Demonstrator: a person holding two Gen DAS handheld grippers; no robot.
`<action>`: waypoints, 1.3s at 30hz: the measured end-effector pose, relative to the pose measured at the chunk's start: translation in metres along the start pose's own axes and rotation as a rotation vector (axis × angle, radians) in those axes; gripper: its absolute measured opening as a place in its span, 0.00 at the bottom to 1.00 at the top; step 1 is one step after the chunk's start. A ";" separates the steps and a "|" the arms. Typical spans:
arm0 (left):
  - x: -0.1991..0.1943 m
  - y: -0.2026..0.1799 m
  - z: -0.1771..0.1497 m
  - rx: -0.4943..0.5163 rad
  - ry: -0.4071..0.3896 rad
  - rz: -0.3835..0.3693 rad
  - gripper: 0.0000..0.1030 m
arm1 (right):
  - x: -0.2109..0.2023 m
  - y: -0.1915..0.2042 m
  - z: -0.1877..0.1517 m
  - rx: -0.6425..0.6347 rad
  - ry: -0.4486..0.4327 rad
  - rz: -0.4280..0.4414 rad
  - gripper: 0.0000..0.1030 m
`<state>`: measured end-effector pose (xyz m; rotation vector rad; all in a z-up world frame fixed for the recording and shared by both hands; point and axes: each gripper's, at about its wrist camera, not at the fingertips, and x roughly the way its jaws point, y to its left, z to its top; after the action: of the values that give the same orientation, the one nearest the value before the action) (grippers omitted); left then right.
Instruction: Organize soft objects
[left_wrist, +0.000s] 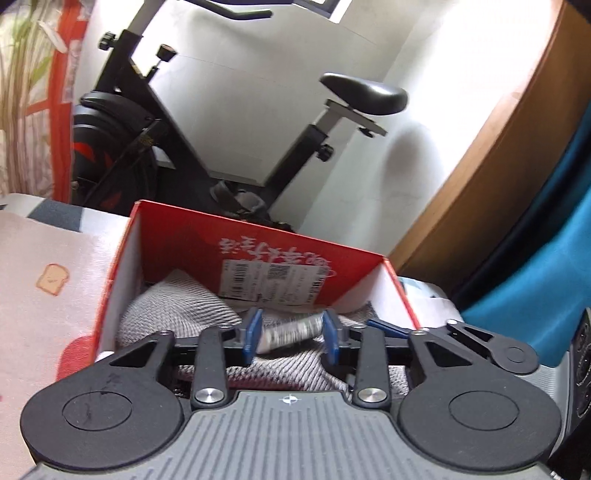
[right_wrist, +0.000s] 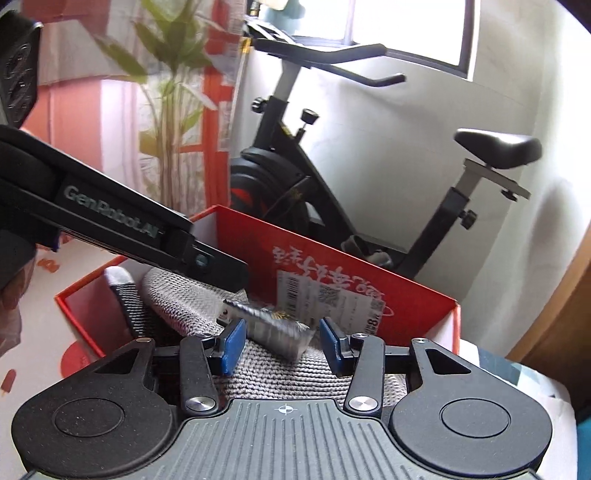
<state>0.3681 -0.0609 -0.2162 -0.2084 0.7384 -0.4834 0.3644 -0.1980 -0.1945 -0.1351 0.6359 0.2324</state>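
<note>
A red cardboard box holds grey knitted clothing. A small grey striped rolled item, blurred, lies on the knit. My left gripper hovers over the box, open, with the roll between its blue pads, not squeezed. My right gripper is open just above the same roll and knit. The left gripper's black arm shows in the right wrist view, reaching into the box from the left.
A black exercise bike stands behind the box by a white wall. The box rests on a pink patterned bedspread. A wooden headboard and blue fabric are at the right. A plant stands at back left.
</note>
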 end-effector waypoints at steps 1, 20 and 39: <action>-0.003 0.000 -0.001 0.002 -0.007 0.016 0.51 | 0.000 -0.002 -0.002 0.008 0.002 -0.002 0.41; -0.139 -0.021 0.010 0.159 -0.192 0.232 1.00 | -0.100 -0.016 0.027 0.171 -0.122 -0.070 1.00; -0.327 -0.117 -0.023 0.256 -0.455 0.409 1.00 | -0.300 0.018 0.050 0.247 -0.304 -0.137 1.00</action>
<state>0.1038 -0.0024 0.0024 0.0751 0.2557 -0.1260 0.1546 -0.2226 0.0245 0.0940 0.3467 0.0389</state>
